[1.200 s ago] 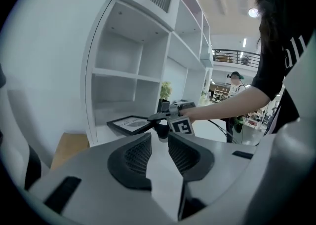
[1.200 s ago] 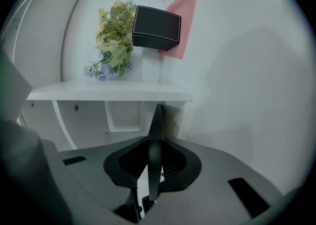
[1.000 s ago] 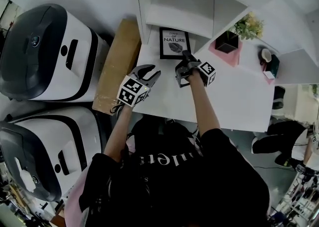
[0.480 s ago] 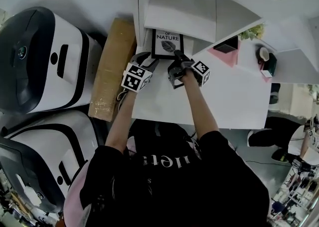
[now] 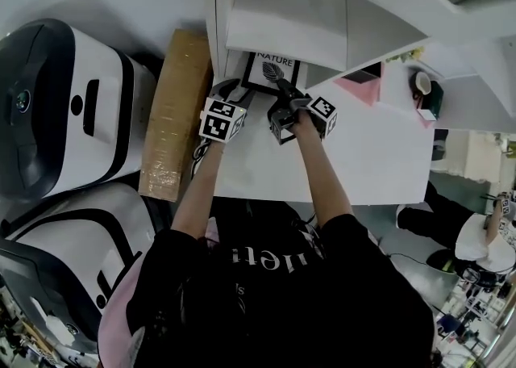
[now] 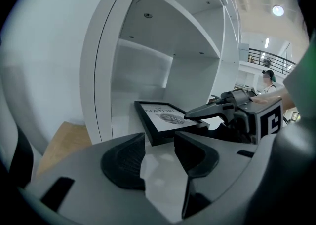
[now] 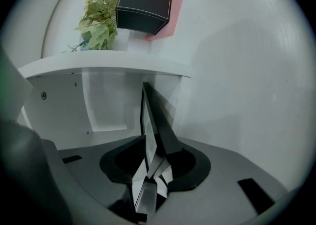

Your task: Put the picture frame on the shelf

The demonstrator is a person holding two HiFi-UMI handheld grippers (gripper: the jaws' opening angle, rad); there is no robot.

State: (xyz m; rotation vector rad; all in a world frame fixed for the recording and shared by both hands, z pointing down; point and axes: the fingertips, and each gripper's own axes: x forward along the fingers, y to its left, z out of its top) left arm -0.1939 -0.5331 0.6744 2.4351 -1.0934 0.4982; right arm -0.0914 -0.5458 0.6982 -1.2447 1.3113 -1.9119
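Note:
The black picture frame (image 5: pixel 272 72) with a leaf print stands tilted back in the bottom compartment of the white shelf unit (image 5: pixel 282 11), partly hidden under a shelf board. My right gripper (image 5: pixel 284 94) is at its lower right edge. In the right gripper view the frame's edge (image 7: pixel 150 120) sits between the jaws, which have just been opening, and the pads no longer press on it. My left gripper (image 5: pixel 230 88) is close to the frame's lower left, its jaws opened wide with nothing between them (image 6: pixel 159 142). The frame (image 6: pixel 165 119) lies just beyond its fingertips.
A cardboard box (image 5: pixel 173 116) leans left of the white table (image 5: pixel 363 156). Two white-and-black machines (image 5: pixel 56 100) stand further left. A black pot with a plant (image 7: pixel 143 9) sits on pink paper to the right, and a cup (image 5: pixel 423 84) beyond it.
Both grippers moved up the picture toward the shelf unit, and the frame went deeper under the shelf board. The left gripper closed in on the frame's left side.

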